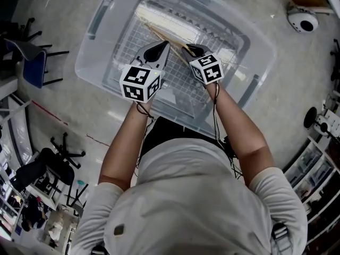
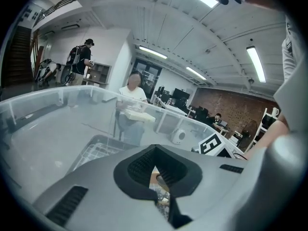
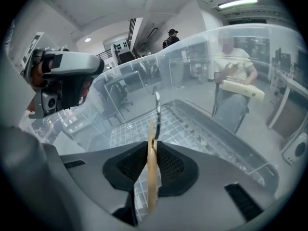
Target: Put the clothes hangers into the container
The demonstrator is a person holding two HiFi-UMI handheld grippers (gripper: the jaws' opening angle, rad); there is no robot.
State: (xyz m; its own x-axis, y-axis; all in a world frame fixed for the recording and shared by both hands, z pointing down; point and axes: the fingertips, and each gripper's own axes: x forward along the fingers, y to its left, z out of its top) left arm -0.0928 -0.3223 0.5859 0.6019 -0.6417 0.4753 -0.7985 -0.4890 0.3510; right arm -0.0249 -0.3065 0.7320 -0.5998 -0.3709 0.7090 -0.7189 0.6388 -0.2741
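A clear plastic container [image 1: 87, 68] stands on the floor, with a wire grid [image 1: 130, 44] in its bottom and a stack of wooden hangers [image 1: 175, 23] along its far side. My right gripper [image 1: 192, 50] [image 3: 151, 173] is over the container and shut on a wooden hanger [image 3: 152, 177]. That hanger shows edge-on between the pads, its metal hook [image 3: 157, 102] pointing away over the grid. The hanger's bar [image 1: 174, 51] slants past my left gripper [image 1: 162, 48] [image 2: 156, 179]. The left jaws look shut to a thin slit, and nothing sticks out of them.
Office chairs [image 1: 32, 52] [image 1: 64, 147] stand on the floor at the left, and a white domed device [image 1: 303, 20] lies at the top right. Shelving [image 1: 319, 179] runs along the right. A seated person [image 2: 132, 93] shows through the container's far wall.
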